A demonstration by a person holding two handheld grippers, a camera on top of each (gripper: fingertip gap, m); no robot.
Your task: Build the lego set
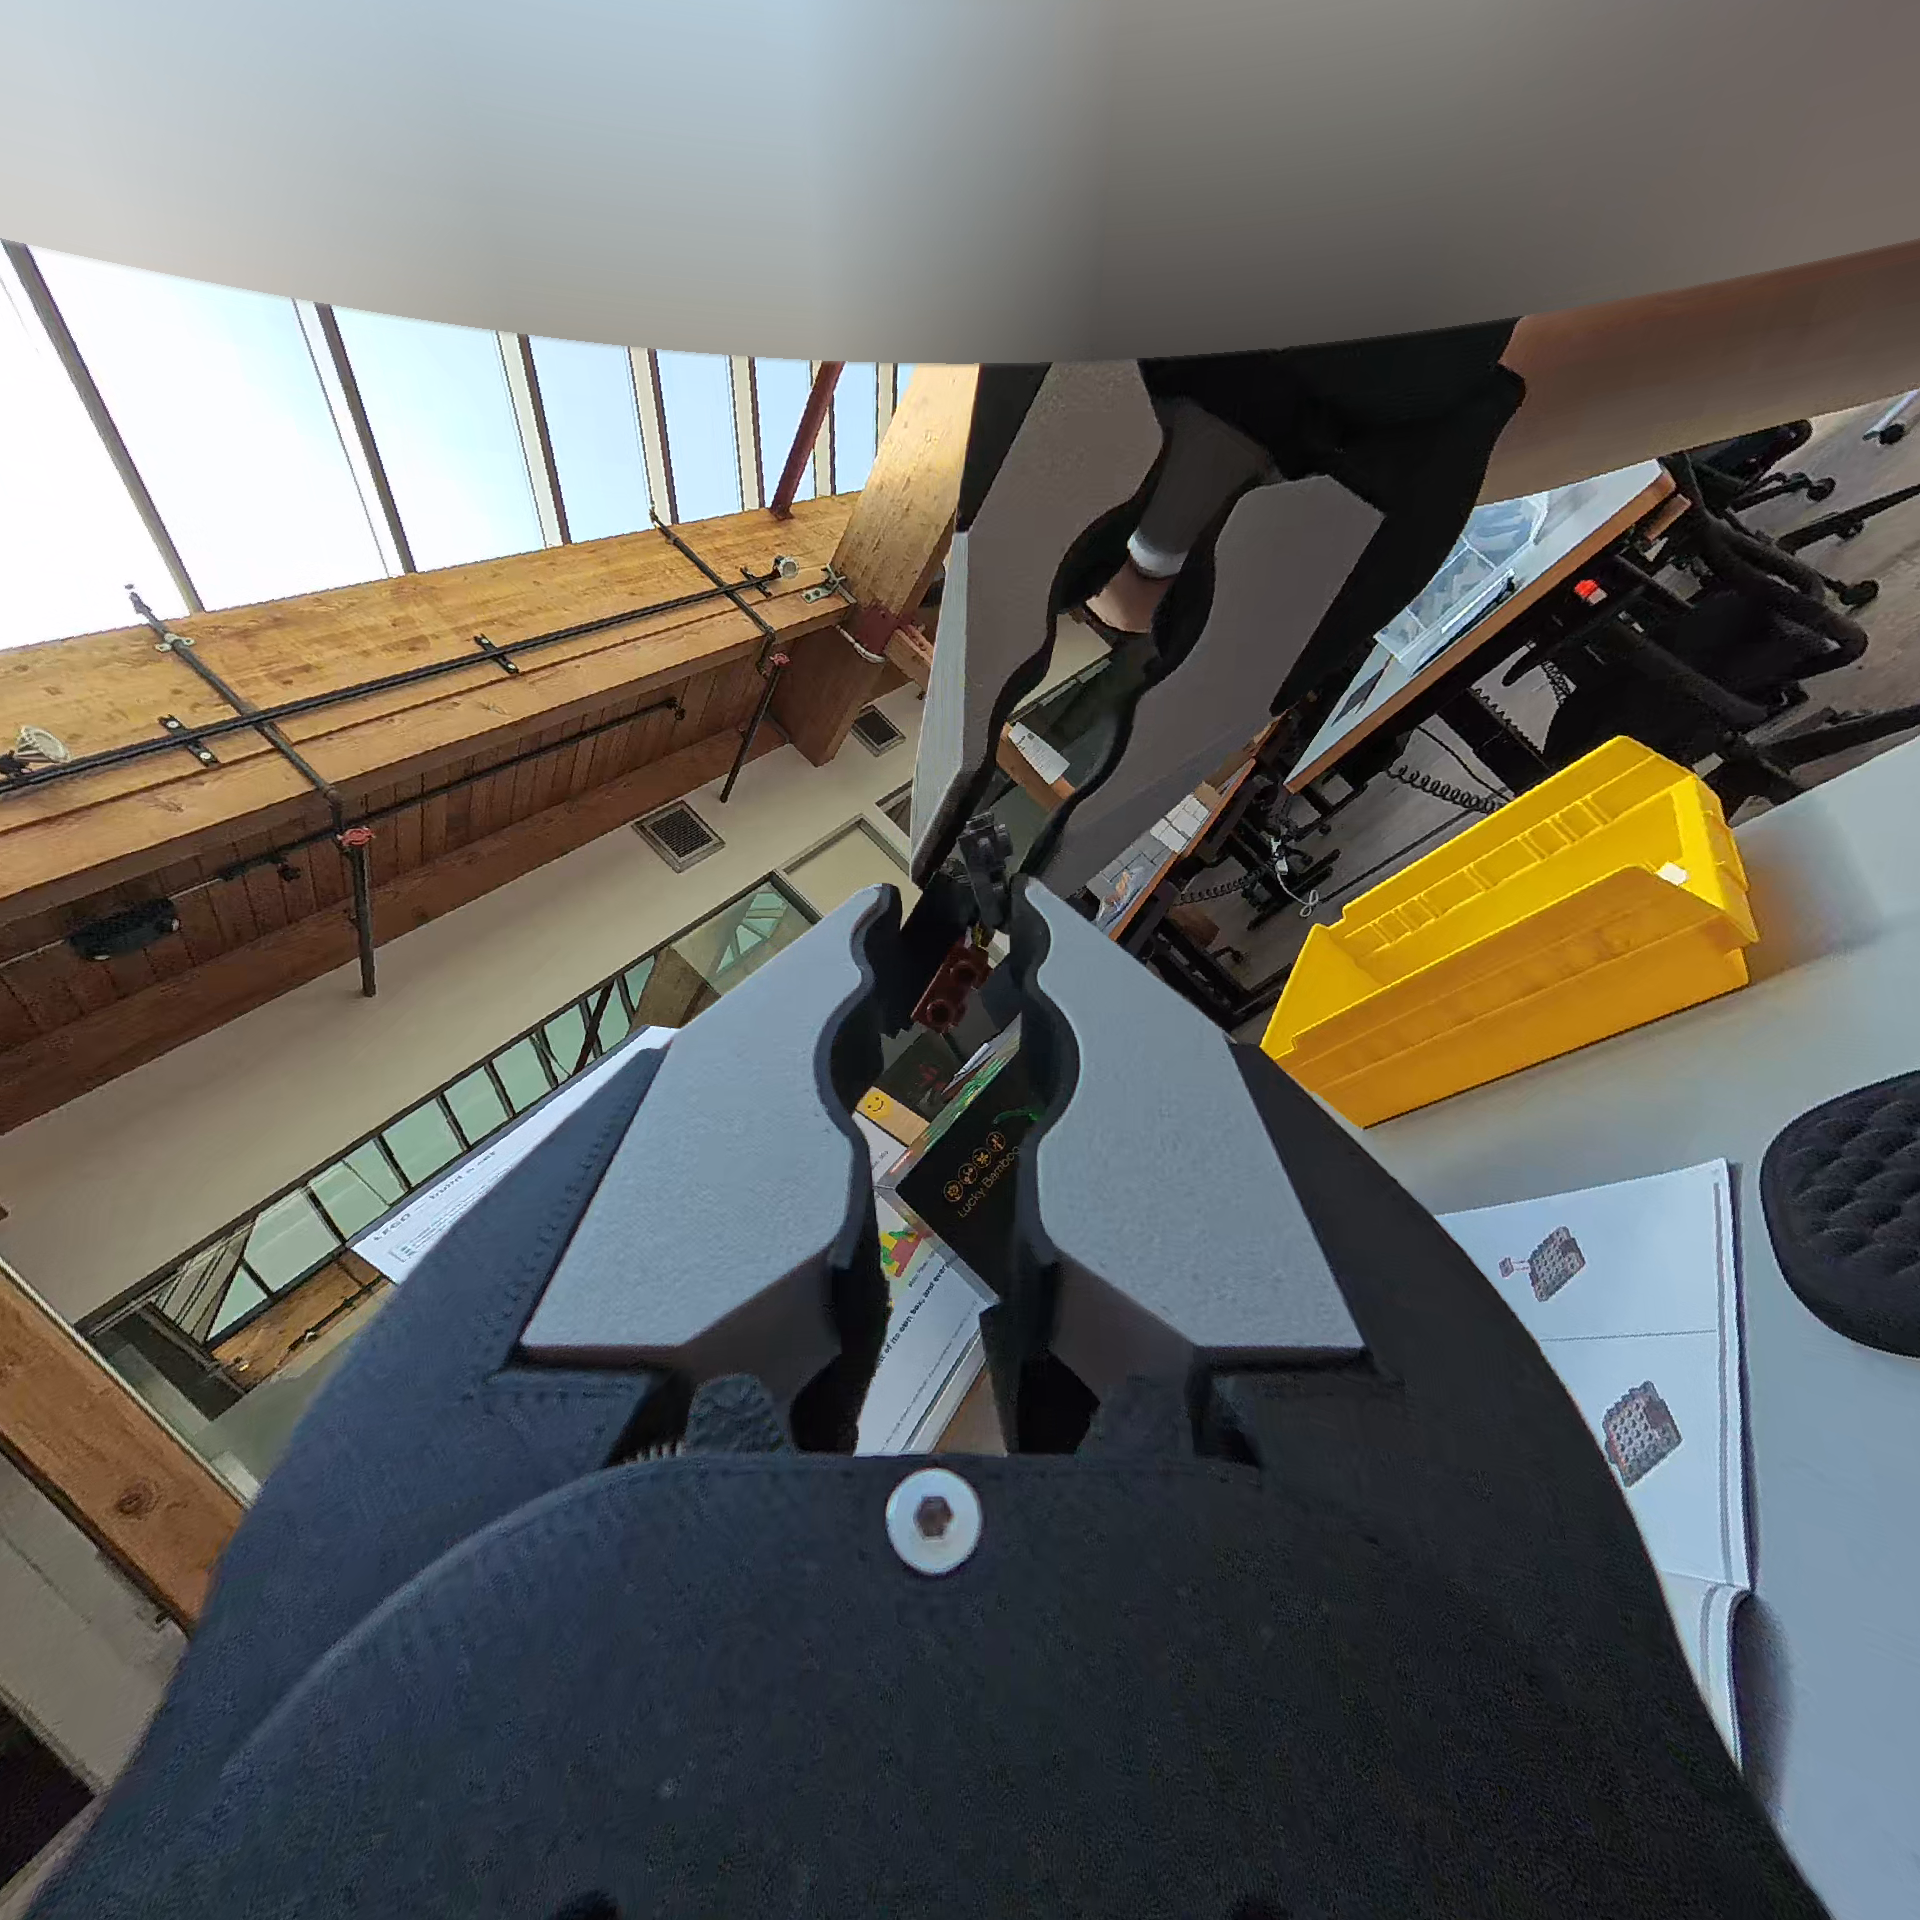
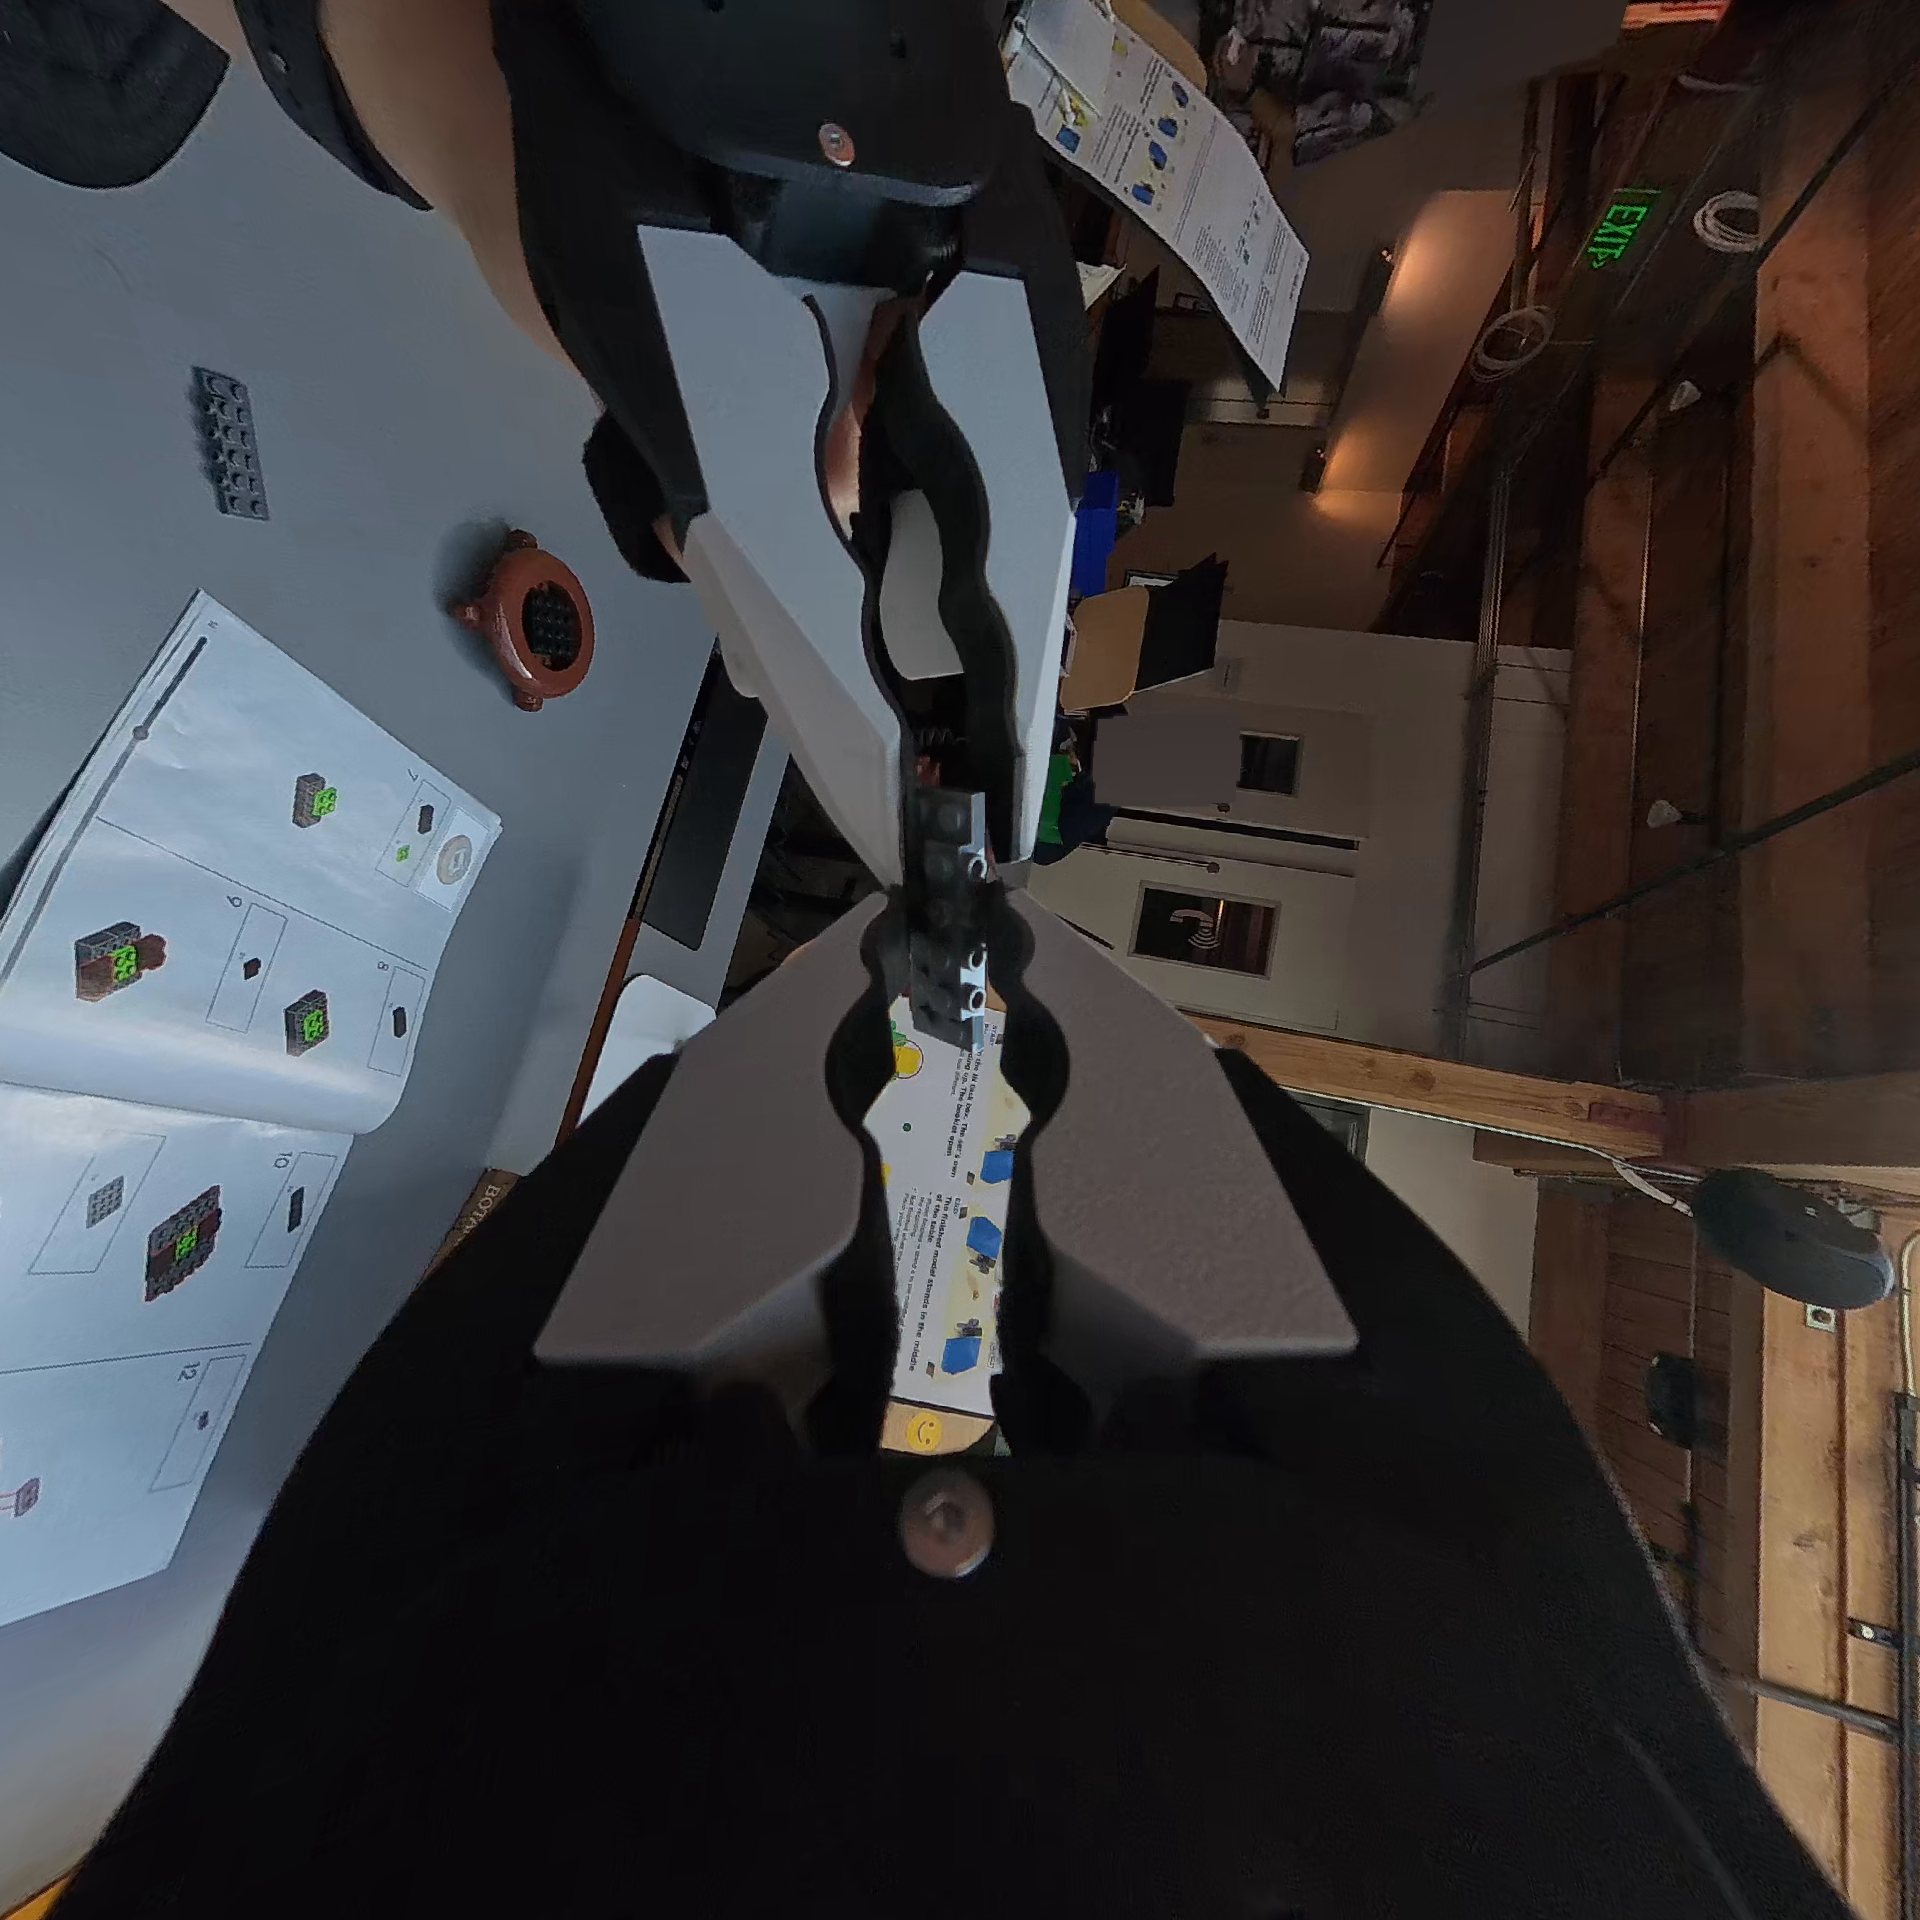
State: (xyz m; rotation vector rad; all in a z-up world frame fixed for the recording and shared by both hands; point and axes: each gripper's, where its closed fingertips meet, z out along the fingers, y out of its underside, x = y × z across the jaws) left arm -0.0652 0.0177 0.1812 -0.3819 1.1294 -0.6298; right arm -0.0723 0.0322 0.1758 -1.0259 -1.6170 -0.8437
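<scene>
Both grippers are held up in the air, tip to tip. My left gripper (image 1: 958,925) is shut on a small brown brick with holes (image 1: 951,982) that has a black part joined to it. My right gripper (image 2: 940,909) is shut on a dark grey studded brick (image 2: 948,935). In the left wrist view the right gripper (image 1: 982,847) comes down from above, its dark piece touching the brown brick's end. In the right wrist view the left gripper (image 2: 951,831) comes from above and its tips close around the grey brick's far end.
On the grey table (image 2: 343,312) lie an open instruction booklet (image 2: 208,987), a round brown piece with a black studded centre (image 2: 532,623) and a dark grey plate (image 2: 231,442). Stacked yellow bins (image 1: 1517,935) and a black padded rest (image 1: 1849,1226) stand to the right.
</scene>
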